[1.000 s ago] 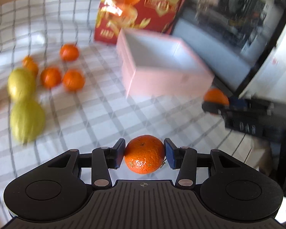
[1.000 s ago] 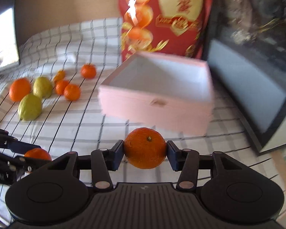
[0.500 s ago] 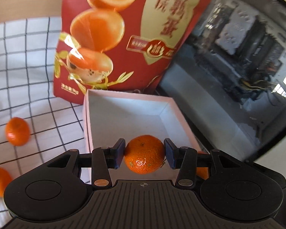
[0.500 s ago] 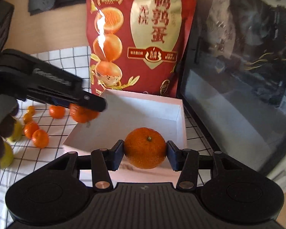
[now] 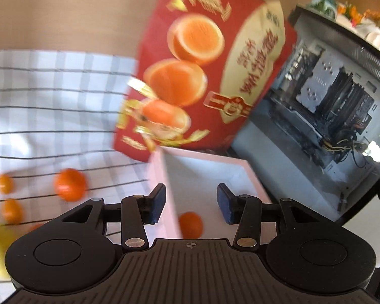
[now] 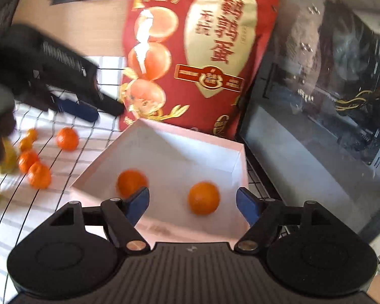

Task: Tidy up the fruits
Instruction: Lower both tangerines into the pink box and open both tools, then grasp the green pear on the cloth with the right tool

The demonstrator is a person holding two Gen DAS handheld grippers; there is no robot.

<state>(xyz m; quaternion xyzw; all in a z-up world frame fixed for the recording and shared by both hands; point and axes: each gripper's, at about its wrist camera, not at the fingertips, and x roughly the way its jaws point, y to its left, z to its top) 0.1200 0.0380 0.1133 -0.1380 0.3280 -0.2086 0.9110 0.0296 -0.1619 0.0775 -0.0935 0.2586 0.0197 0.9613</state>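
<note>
Checked cloth (image 6: 93,149); pink box (image 6: 164,147) holds two oranges (image 6: 203,198); right tool (image 6: 192,202) just opened, left tool (image 5: 191,204) wide, both empty.

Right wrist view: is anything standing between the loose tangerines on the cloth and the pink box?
Nothing visible stands there. Only bare checked cloth lies between the loose tangerines and the pink box. The left gripper, open and empty, hangs in the air beyond that stretch, not on it.
</note>
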